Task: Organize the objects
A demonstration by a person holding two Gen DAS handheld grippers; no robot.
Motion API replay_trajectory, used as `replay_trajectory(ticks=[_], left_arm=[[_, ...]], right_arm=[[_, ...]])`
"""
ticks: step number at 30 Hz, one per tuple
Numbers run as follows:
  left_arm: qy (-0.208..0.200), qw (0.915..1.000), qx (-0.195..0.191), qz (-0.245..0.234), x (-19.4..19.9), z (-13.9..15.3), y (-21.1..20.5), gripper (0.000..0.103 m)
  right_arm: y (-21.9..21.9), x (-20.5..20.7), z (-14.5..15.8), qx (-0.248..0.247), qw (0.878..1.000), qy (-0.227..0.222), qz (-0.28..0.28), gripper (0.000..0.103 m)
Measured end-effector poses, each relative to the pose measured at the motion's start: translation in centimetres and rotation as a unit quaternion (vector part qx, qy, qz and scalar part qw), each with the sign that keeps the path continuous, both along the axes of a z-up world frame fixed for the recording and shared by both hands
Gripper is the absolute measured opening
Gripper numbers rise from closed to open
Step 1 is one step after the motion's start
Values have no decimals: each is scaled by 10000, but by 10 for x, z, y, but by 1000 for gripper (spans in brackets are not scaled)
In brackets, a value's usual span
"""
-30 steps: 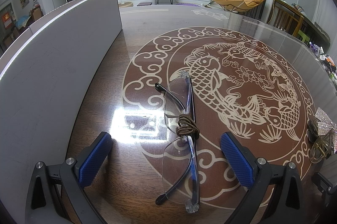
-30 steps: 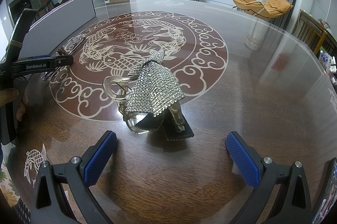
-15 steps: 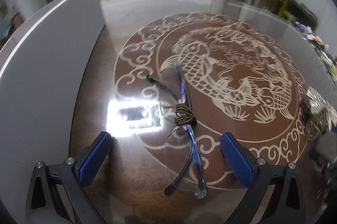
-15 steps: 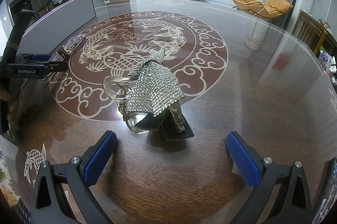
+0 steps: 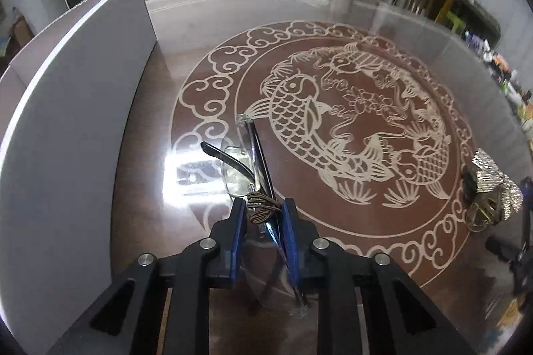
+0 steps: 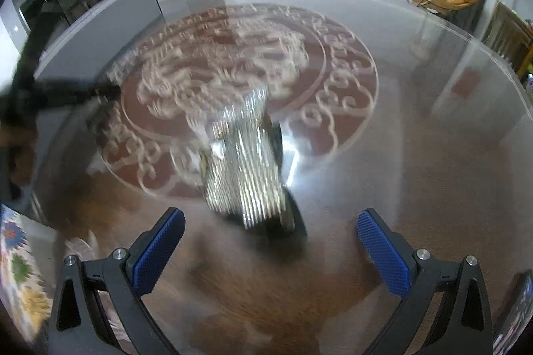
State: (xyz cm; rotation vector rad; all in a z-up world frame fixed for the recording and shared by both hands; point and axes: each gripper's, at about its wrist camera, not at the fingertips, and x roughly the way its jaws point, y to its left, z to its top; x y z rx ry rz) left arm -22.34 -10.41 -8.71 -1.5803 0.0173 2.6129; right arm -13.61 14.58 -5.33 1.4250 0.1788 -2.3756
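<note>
Now clamped where a second ago spread wide: left claw (image 5: 261, 215), pads pinching glasses (image 5: 248, 161) at the bridge beside the brown hair tie (image 5: 263, 206), frame resting on the desk (image 5: 383, 31). Means first pickup secured, lift probably next. Shifted too, blurring its view: right claw (image 6: 271, 243), released, empty, just short of the sequined bow clip (image 6: 245, 165).
</note>
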Motion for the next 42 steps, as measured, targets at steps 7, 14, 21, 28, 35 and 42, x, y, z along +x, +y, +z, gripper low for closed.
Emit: replay_trajectory(ticks=[7, 14, 21, 28, 35, 42], left_arm=[[321, 9982, 481, 129, 39, 4, -4, 21], [750, 9893, 1238, 178, 87, 35, -3, 21], [1617, 9709, 1729, 363, 140, 132, -70, 21], [1300, 9802, 467, 1418, 164, 145, -201, 21], [284, 9732, -70, 2282, 165, 86, -275, 30], [419, 9661, -779, 2425, 177, 90, -265, 91]], right_arm=[[-37, -30, -1, 524, 9979, -271, 260, 53], [-16, 7, 35, -92, 9999, -80, -120, 53], [-102, 14, 122, -1017, 9921, 451, 571, 53], [-279, 25, 164, -2064, 9576, 57, 2011, 53], [-398, 35, 109, -1635, 9479, -1051, 2524, 60], [-393, 31, 113, -1526, 9584, -742, 2295, 80]])
